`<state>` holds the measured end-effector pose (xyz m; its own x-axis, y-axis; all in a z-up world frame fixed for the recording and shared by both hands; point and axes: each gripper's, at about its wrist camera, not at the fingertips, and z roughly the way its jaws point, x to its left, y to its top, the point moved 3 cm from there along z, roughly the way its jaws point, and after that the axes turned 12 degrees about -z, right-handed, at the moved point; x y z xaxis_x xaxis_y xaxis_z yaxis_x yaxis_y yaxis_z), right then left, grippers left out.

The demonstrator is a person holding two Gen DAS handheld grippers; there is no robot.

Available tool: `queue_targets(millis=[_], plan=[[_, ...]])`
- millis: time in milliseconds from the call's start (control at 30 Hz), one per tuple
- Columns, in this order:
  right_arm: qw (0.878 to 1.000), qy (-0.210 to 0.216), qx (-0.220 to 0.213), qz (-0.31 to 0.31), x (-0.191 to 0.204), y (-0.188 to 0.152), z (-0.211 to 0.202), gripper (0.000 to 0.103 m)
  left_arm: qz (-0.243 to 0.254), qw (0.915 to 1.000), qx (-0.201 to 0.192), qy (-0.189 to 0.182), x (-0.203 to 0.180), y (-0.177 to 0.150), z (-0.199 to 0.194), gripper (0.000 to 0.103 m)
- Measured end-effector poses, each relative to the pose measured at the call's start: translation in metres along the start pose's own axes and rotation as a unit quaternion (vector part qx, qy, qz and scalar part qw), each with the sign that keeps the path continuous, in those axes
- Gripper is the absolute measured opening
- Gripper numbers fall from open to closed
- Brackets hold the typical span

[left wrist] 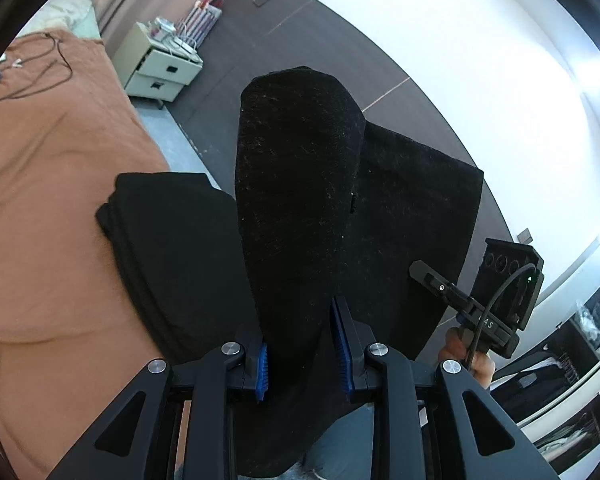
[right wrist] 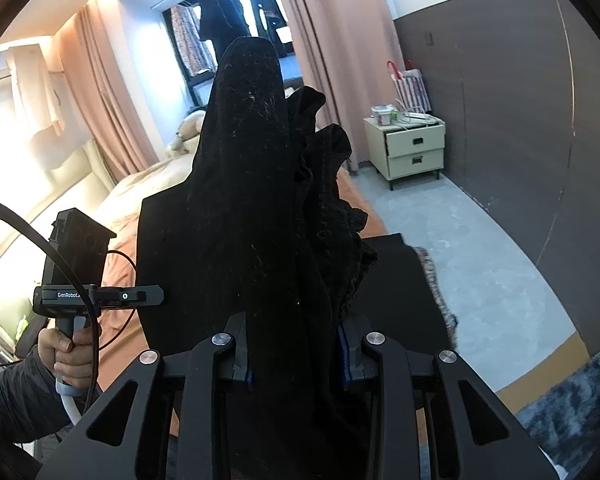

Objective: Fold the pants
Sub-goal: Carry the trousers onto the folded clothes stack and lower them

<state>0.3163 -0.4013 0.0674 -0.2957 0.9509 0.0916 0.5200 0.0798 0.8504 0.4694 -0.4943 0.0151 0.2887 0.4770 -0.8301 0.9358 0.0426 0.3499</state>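
While black pants (left wrist: pixel 300 184) hide most beyond, both the left gripper (left wrist: pixel 302 354) and right gripper (right wrist: pixel 296 360) clamp cloth rising toward twelve o'clock.

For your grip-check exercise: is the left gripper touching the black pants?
Touching: in the left wrist view, the left gripper has the black pants bunched between its blue pads.

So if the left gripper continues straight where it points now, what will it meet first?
The black pants it already grips: the left gripper has this cloth draped directly ahead. What lies beyond is hidden, probably floor.
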Motion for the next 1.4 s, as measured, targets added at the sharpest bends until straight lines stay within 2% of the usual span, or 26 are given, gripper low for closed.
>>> queue_targets(millis=[400,833,900,933,967,1033,1067,1133,1233,1333,1400], plan=[[0.998,-0.031,0.045,-0.01,0.034,0.003,-0.002,0.025,-0.027,0.9993,0.022,-0.017,0.024,0.029,0.062,0.028],[0.997,-0.036,0.075,0.002,0.073,-0.001,0.017,0.025,-0.072,0.9972,0.02,-0.01,0.076,0.052,0.086,0.028],[0.995,-0.049,0.082,-0.001,0.075,0.0,0.024,0.028,-0.072,0.9973,0.013,0.0,0.082,0.053,0.088,0.028],[0.993,-0.073,0.097,-0.002,0.08,-0.001,0.03,0.034,-0.07,0.9974,0.012,0.012,0.084,0.052,0.09,0.031],[0.988,-0.101,0.116,0.0,0.079,-0.002,0.036,0.042,-0.072,0.9968,0.014,0.031,0.089,0.051,0.095,0.038],[0.978,-0.161,0.135,-0.004,0.079,-0.005,0.039,0.043,-0.088,0.9937,0.025,0.065,0.101,0.048,0.103,0.045],[0.976,-0.17,0.136,-0.002,0.079,-0.004,0.039,0.045,-0.095,0.9917,0.03,0.081,0.108,0.046,0.105,0.045],[0.976,-0.173,0.129,0.003,0.09,-0.005,0.028,0.047,-0.104,0.9901,0.026,0.09,0.12,0.042,0.099,0.045],[0.975,-0.186,0.118,-0.009,0.111,-0.011,0.009,0.047,-0.114,0.9903,0.011,0.08,0.129,0.041,0.082,0.052],[0.979,-0.162,0.118,-0.026,0.137,-0.027,-0.003,0.046,-0.118,0.99,0.002,0.077,0.134,0.042,0.071,0.053],[0.981,-0.142,0.13,-0.026,0.152,-0.04,-0.005,0.042,-0.125,0.9898,-0.004,0.069,0.135,0.046,0.07,0.053]])
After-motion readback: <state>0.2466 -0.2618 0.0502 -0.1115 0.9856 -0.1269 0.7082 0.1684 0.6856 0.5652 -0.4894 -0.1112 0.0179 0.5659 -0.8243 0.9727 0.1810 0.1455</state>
